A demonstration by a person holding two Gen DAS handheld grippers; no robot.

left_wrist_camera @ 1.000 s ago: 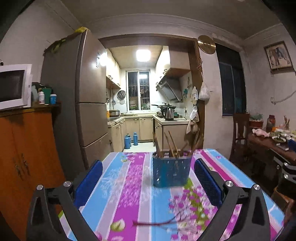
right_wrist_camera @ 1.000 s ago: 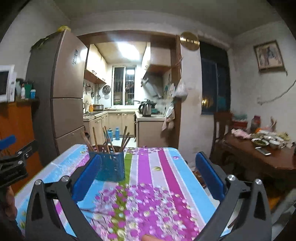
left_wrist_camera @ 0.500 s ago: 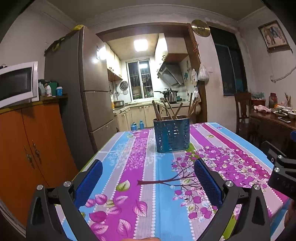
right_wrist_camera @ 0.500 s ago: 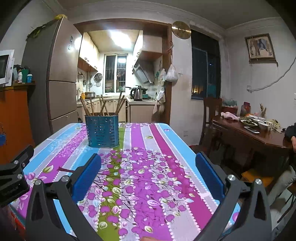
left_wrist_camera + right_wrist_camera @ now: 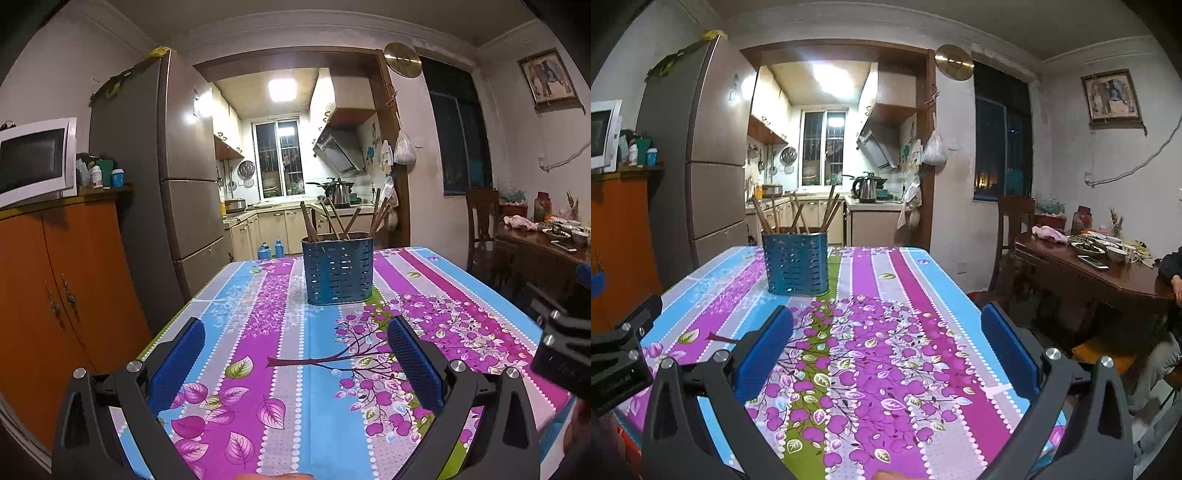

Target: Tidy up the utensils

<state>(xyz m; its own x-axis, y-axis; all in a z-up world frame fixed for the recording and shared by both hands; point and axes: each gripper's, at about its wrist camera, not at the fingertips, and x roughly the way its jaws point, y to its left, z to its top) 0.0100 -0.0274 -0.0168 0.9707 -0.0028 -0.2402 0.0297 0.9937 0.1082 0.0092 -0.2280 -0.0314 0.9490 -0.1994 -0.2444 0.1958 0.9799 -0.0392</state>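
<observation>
A blue perforated utensil holder stands on the far part of the flowered tablecloth. It also shows in the right wrist view. Several brown chopsticks stand in it, also seen in the right wrist view. My left gripper is open and empty over the near part of the table, well short of the holder. My right gripper is open and empty, to the right of the holder. Each gripper's body shows at the edge of the other's view.
An orange cabinet with a microwave and a fridge stand left of the table. A wooden dining table with dishes and a chair stand to the right. The kitchen lies behind.
Both grippers have pulled back from the holder and now sit lower over the near part of the table. The holder looks farther away. Both stay open.
</observation>
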